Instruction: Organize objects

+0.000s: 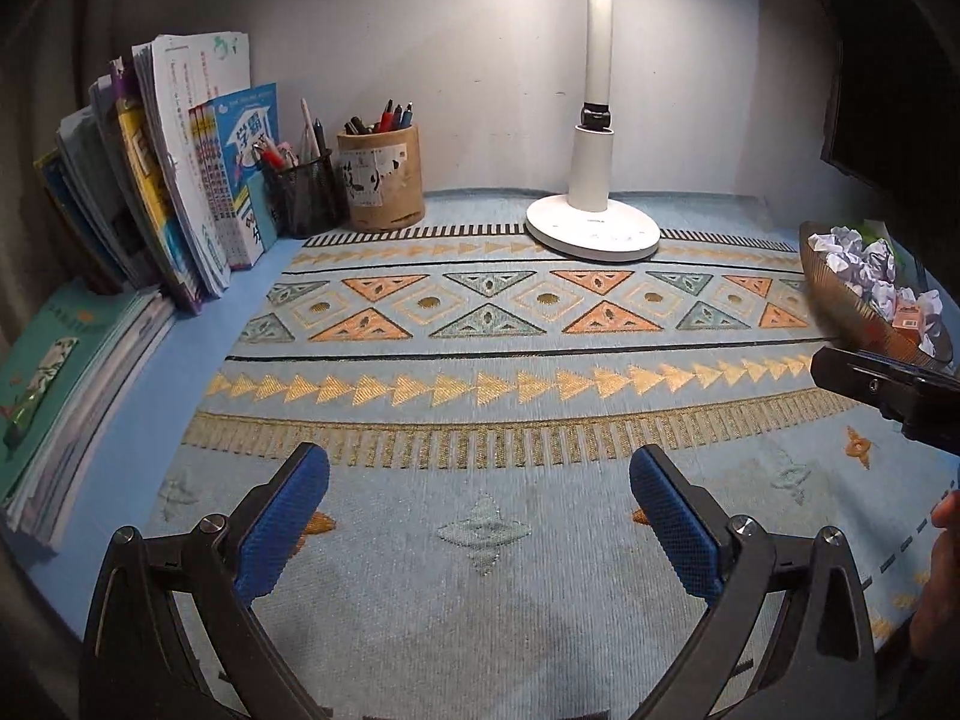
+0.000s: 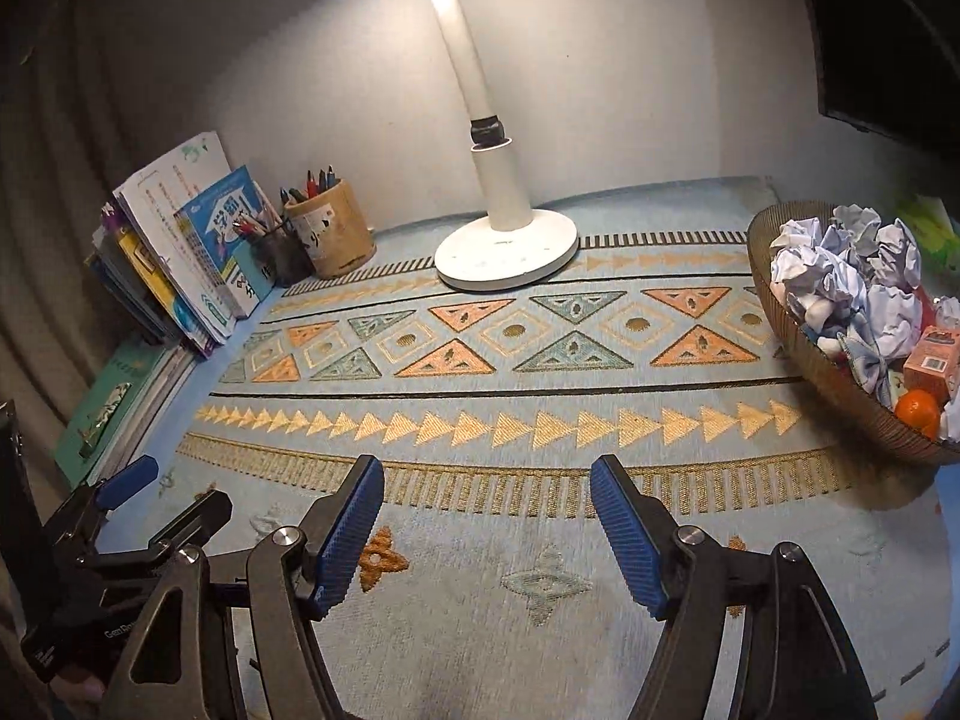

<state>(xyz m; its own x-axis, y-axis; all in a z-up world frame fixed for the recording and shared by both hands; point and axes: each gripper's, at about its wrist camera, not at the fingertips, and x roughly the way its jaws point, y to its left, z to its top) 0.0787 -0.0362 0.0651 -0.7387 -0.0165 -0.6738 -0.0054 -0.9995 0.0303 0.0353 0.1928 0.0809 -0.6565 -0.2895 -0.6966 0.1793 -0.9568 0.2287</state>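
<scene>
Left gripper (image 1: 480,516): jaws spread wide, nothing between the blue pads, held low over the near part of the mat. Right gripper (image 2: 487,531): jaws likewise apart and empty, just beside the left one, which showed at the lower left of the right wrist view. Task items: brown ribbed bowl (image 2: 834,378) at the right edge, heaped with crumpled paper balls (image 2: 840,276), a small pink box (image 2: 930,360) and an orange fruit (image 2: 917,409); upright books (image 1: 180,192) leaning at the far left, a flat stack of books (image 1: 72,384) before them, a black mesh pen cup (image 1: 303,195) and a wooden pen holder (image 1: 381,177) touching at the back. Judged risks: the heaped paper might spill if the bowl rim were nudged; the round fruit would likely roll once freed; the leaning books could slide if one were drawn out; the two grippers, so close, might collide. Surface: light blue woven mat (image 1: 480,324) with orange and teal triangle bands, loose cloth that could ruck under a dragged finger. Room: white lamp (image 1: 591,228) at centre back, plain grey wall, curtain at left, dark panel at upper right
</scene>
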